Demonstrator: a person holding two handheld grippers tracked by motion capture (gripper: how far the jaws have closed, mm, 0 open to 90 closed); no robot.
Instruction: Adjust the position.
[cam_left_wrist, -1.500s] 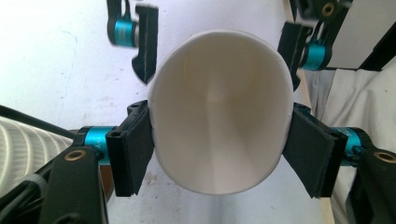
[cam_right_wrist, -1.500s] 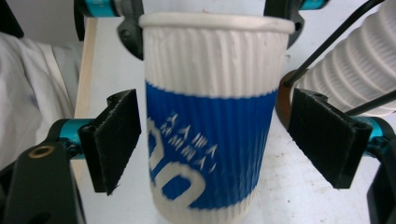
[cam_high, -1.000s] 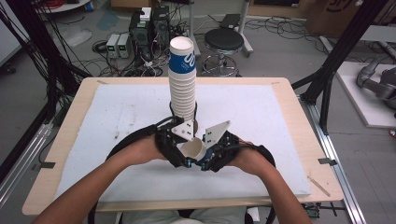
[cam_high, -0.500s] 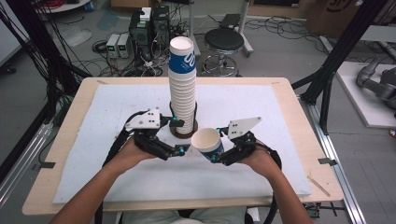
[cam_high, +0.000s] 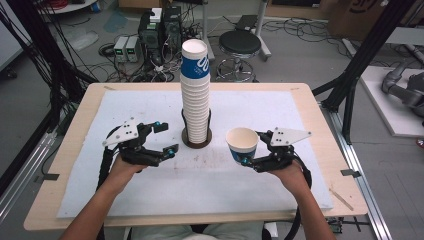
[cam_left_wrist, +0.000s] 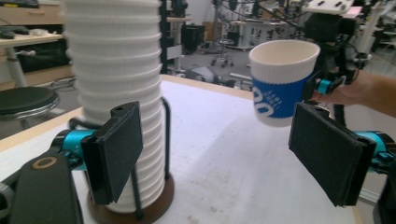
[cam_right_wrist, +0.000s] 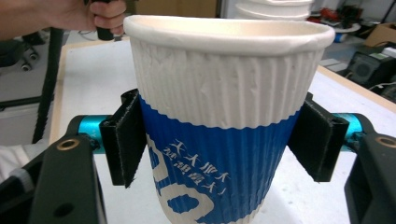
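A person seated at a work table holds a single paper cup (cam_high: 242, 143) upright in the right gripper (cam_high: 248, 149), well to the right of the tall cup stack (cam_high: 195, 95) that stands on a dark round holder (cam_high: 196, 139) at the middle of the white mat (cam_high: 150, 190). In the right gripper view the two black pads (cam_right_wrist: 123, 140) press on opposite sides of the cup's ribbed wall, about where the white upper band meets the blue lower one, so the cup (cam_right_wrist: 224, 126) is clamped with its long axis vertical and its open mouth up. The left gripper (cam_high: 160, 137) sits on the other side of the stack, near the holder's base; its jaws have just been opening and stand wide apart with nothing between them, as the left gripper view shows, where the stack (cam_left_wrist: 116, 93) rises just behind the left-hand pad (cam_left_wrist: 116, 154) and the held cup (cam_left_wrist: 282, 84) hangs farther off, beyond the stack. The relation that matters next, by judgement, is that the cup is already free of the stack and clear of it to the right, in the right hand alone, with bare mat below it for setting down; the left hand is the nearer one to the stack. White characters are printed on the cup's blue band, seemingly Chinese script, too soft to read; a large white logo shows on the top cup of the stack, also not legible.
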